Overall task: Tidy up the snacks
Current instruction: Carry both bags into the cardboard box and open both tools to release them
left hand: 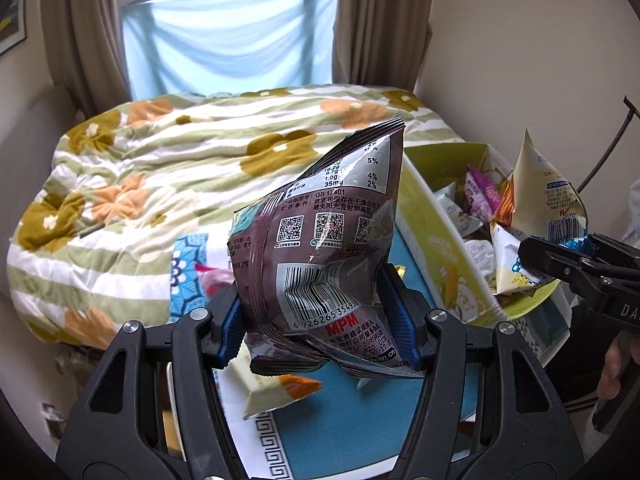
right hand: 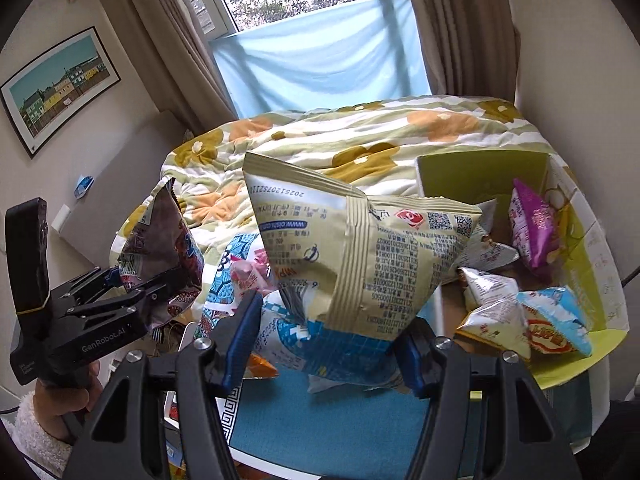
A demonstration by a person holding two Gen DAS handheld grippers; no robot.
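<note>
1. Above the teal table, we see the left gripper clamped on a brown snack bag, its blue pads pressing the lower part of the bag from both sides; the bag stands upright, clear of the table, with barcode and QR codes facing the camera.
2. In the right wrist view, the right gripper is closed on a beige snack bag, pinching its lower edge, with the bag tilted and its print upside down.
3. At the right edge of the table sits an open yellow-green box; inside it lie a purple packet, a light blue packet and several white ones.
4. On the table, beneath the brown bag, lies an orange-cornered packet, and a pink packet lies near the far edge.
5. Beyond the table is a bed with a floral quilt, and behind it a window with a blue cloth.
6. A hand in a fleecy white sleeve holds the left gripper's handle.
</note>
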